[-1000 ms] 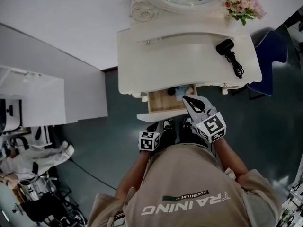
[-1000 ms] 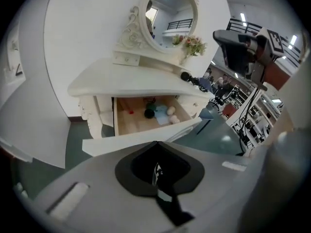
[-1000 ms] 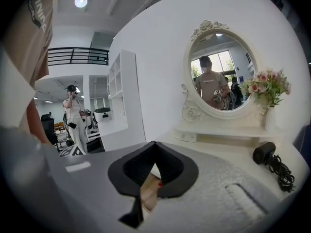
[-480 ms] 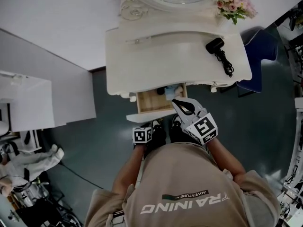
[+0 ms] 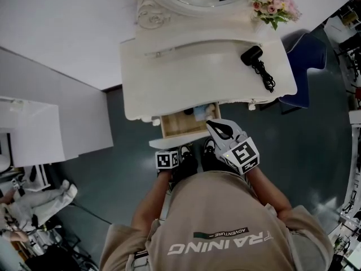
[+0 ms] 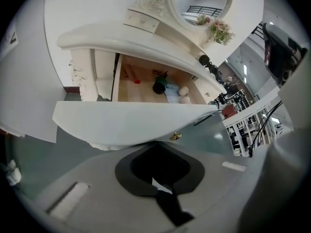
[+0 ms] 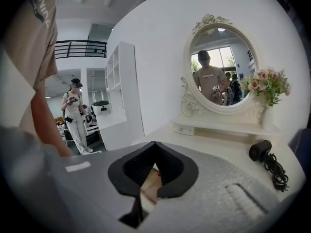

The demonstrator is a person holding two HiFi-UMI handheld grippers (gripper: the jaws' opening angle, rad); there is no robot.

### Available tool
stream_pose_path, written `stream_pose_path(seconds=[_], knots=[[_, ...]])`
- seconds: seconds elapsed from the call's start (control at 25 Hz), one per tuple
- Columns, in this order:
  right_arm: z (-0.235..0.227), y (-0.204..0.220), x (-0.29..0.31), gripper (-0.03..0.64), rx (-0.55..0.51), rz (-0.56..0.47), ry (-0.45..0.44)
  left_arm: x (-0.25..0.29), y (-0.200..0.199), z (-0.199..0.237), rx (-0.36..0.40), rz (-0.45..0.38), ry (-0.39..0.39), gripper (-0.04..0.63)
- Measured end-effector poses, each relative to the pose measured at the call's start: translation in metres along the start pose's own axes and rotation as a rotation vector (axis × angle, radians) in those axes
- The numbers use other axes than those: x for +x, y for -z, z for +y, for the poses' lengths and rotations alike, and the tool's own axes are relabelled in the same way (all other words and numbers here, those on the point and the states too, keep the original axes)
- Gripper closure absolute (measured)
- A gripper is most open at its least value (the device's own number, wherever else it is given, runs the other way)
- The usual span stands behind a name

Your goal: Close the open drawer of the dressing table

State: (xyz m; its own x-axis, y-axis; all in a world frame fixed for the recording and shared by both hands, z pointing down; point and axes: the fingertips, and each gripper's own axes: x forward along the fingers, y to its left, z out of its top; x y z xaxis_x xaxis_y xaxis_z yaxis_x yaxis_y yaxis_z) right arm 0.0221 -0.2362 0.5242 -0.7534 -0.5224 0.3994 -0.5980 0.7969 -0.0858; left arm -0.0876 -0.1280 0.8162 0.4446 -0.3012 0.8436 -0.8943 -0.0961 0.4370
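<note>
1. The dressing table (image 5: 197, 78) stands against the white wall. Its drawer (image 5: 181, 126) is pulled out from the middle of the table's front edge, with the wooden inside showing.
2. The drawer front (image 6: 121, 123) is a curved white panel on the side away from the table, with a small gold knob (image 6: 176, 137) at its lower edge.
3. Inside the drawer, toward the table's right end, lie a black round thing (image 6: 159, 87), a pale blue item (image 6: 171, 92) and a white rounded piece (image 6: 183, 90). A small red bit (image 6: 137, 81) lies farther left.
4. The left gripper (image 6: 156, 143) is low in front of the table, its jaws together on nothing. The tips point at the lower edge of the drawer front just beside the knob, but it is unclear whether they touch it.
5. The right gripper (image 5: 212, 124) is above the drawer's right corner, near the table's front edge. Its jaws are also together and hold nothing.
6. A black hair dryer (image 5: 251, 54) with its cord lies on the right part of the table top.
7. A bunch of pink flowers (image 5: 274, 7) stands at the table's back right corner, beside the oval mirror (image 7: 221, 67).
8. A blue chair (image 5: 304, 52) is just off the table's right end.
9. White shelving (image 7: 119, 81) stands off the table's left end, and a person in white (image 7: 74, 114) stands beyond it.
</note>
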Motion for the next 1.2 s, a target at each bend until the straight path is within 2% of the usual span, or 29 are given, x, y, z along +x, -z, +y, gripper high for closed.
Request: stream_pose_path(seconds=[0.68,1.2], knots=[[-0.024,-0.012,0.014,0.614,0.023,-0.007,0.068,0.006,-0.058,0.015,0.012,0.011,0.018,0.58],[-0.048,-0.026,0.03,0.614,0.019,0.004,0.097,0.012,-0.116,0.037,0.004,-0.031,0.008,0.58]])
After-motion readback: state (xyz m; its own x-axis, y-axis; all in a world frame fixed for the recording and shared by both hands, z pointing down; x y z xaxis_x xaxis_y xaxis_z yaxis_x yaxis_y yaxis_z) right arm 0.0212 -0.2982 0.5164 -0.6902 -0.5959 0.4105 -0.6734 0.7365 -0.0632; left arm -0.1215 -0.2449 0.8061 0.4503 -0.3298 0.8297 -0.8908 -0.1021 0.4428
